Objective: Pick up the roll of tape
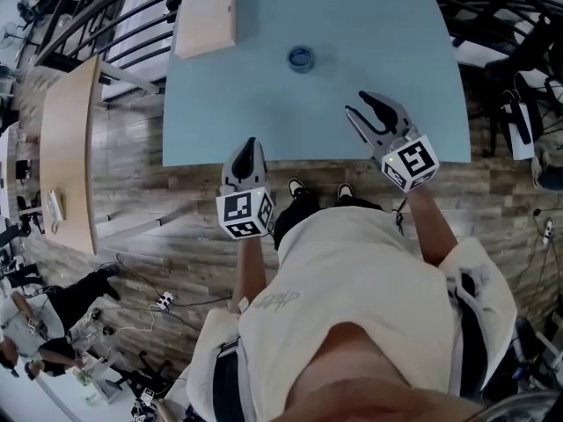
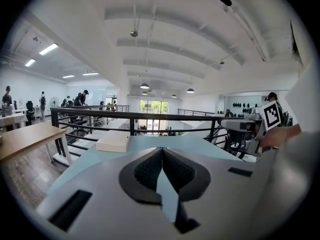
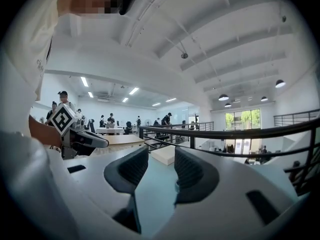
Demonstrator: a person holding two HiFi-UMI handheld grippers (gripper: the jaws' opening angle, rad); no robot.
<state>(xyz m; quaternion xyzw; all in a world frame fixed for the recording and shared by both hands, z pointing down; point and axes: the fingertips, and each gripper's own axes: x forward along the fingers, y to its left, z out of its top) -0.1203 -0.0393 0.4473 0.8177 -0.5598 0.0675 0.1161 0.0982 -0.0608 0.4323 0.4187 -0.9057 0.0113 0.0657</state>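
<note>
An open-plan office mezzanine: black railing point(image 2: 125, 116), rows of desks point(image 3: 112, 130), ceiling lights point(image 2: 145, 86), people working.

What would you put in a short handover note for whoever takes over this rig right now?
Left gripper: fingers together, empty, at the near edge of the table.
Right gripper: fingers apart, nothing between them, over the table's near right part.
Roll of tape: lying on the table towards its far side, beyond both grippers, untouched. A flat box sits at the far left corner.
Done: nothing grasped yet.
Left: probably take the open right gripper forward to the tape, close on it and lift.
</note>
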